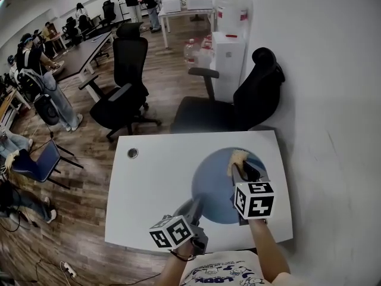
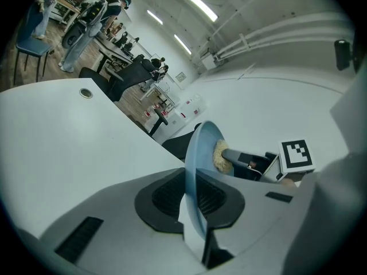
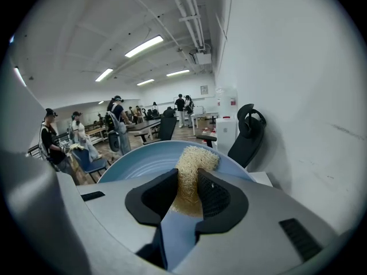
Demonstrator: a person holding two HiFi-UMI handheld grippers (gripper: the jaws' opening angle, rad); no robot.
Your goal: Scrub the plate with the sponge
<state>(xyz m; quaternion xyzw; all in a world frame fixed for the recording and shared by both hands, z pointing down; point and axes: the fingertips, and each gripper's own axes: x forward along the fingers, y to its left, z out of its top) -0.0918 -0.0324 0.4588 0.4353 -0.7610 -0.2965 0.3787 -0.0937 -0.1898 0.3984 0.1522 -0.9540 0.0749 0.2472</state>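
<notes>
Right now, the dark fingers of your right gripper are clenching a pale yellow fibrous sponge and pressing it against the far part of the round blue plate. The fingers of your left gripper are gripping that plate's near rim, steadying it over the white desk; whether it is resting there is not clear. Scrubbing looks under way: the sponge is working near the far edge, and the broad middle and near side are probably waiting. No dirt or foam is showing, so progress is hard to gauge.
</notes>
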